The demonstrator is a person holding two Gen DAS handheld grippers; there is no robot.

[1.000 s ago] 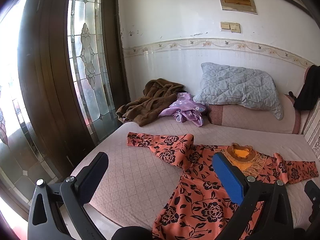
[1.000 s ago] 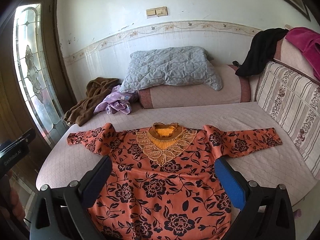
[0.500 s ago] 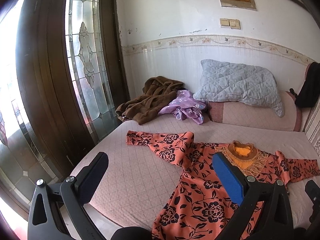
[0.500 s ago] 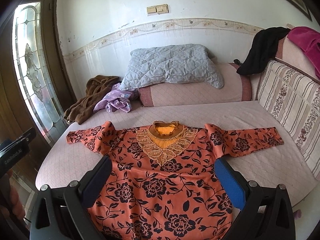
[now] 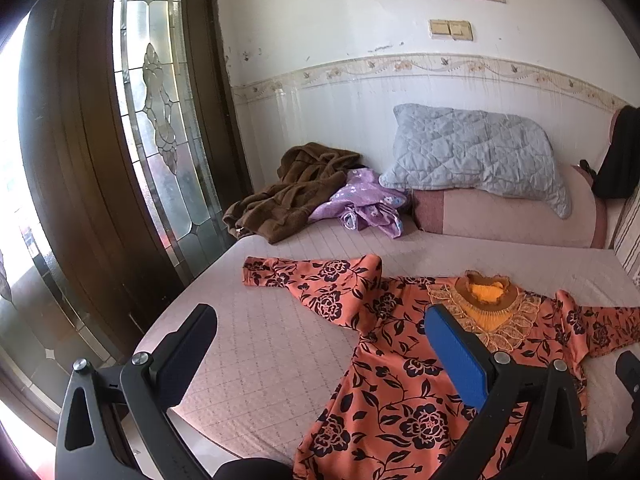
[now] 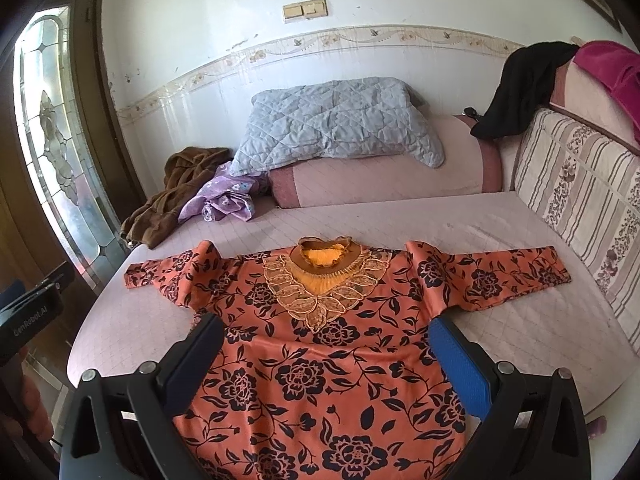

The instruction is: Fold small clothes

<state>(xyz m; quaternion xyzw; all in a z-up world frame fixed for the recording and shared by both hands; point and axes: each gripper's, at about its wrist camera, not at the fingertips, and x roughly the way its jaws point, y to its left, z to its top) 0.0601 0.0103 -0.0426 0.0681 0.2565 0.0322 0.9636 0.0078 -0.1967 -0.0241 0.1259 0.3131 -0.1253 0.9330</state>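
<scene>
An orange blouse with black flowers (image 6: pixel 316 344) lies flat and face up on the pink bed (image 6: pixel 532 340), both sleeves spread out, its gold lace collar (image 6: pixel 324 280) toward the pillows. In the left wrist view the same blouse (image 5: pixel 404 364) fills the lower right, its left sleeve (image 5: pixel 304 280) reaching toward the bed's left edge. My right gripper (image 6: pixel 324 356) hangs open above the blouse's lower body, holding nothing. My left gripper (image 5: pixel 320 344) is open too, above the bed beside the blouse's left flank.
A grey quilted pillow (image 6: pixel 336 124) rests on a pink bolster (image 6: pixel 384 176) at the head. A brown garment (image 6: pixel 176 188) and a purple one (image 6: pixel 226 196) are heaped at the far left corner. A striped cushion (image 6: pixel 580 188) lines the right side. A glass door (image 5: pixel 160 120) stands left.
Both grippers have drifted slightly, so the blouse sits a little lower in each view. Nothing on the bed has moved and neither gripper has shut.
</scene>
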